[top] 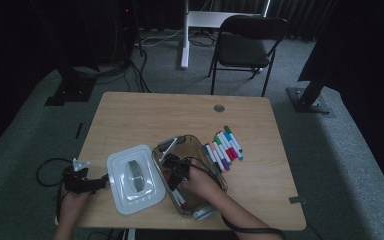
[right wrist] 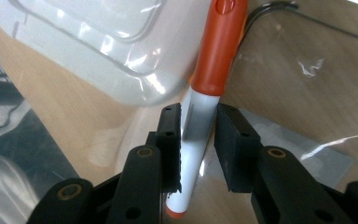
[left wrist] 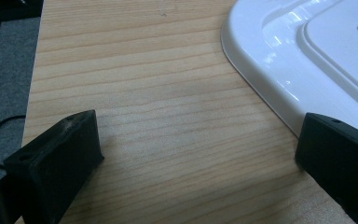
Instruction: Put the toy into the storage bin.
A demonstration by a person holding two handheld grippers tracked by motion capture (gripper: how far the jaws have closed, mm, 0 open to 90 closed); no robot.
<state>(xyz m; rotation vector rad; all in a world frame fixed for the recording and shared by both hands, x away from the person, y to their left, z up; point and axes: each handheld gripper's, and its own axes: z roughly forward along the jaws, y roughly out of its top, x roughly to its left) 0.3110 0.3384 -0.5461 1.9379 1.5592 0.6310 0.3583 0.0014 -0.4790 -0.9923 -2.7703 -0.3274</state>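
Item: orange-capped marker (right wrist: 200,100), white barrel, standing between the jaws of the right gripper (right wrist: 198,140) inside the clear plastic bin (top: 215,175). Jaw state: nearly closed; the left pad lies against the barrel, a thin gap shows at the right pad, so the hold looks slack and on the point of release. Location: the bin sits at the near middle of the wooden table (top: 145,115), with other markers already on its floor beneath the right hand (top: 200,182). Adjacent: white lid (top: 132,177), just beside the bin's left wall; row of loose markers (top: 224,147) on the table, right of the bin, yet to be collected. Left gripper (top: 87,181): jaws wide apart, holding nothing, resting on the table at the lid's near-left corner. Handling note: lay the marker low and flat alongside those already in the bin before opening fully, so it does not bounce or prop against the wall; then withdraw straight upward, clear of the rim, before crossing to the row.
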